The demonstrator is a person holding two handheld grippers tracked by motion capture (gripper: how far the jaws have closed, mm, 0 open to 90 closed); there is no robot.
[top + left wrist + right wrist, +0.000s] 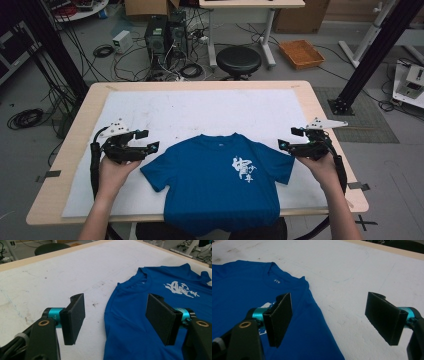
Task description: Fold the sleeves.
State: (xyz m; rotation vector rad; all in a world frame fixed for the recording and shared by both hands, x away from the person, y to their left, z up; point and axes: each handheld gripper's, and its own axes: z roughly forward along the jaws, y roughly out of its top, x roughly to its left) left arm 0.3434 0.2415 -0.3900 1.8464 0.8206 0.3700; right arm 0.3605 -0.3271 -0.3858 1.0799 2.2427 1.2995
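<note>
Prepping sleeve grab on tee [220, 182].
I'm holding L gripper [146, 140] & R gripper [289, 138] wide open, empty, beside sleeves; aiming low at hems, pinching one fabric layer.

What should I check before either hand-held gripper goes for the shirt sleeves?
1. Shirt flat, print up: ok.
2. Left hand-held gripper jaws open, nothing between them: ok.
3. Right hand-held gripper jaws open, nothing between them: ok.
4. Both sleeves spread out on the white mat: ok.
5. Shirt fully on the table: not ok, the hem hangs over the near edge.
6. Creases under the shirt: cannot tell.
</note>
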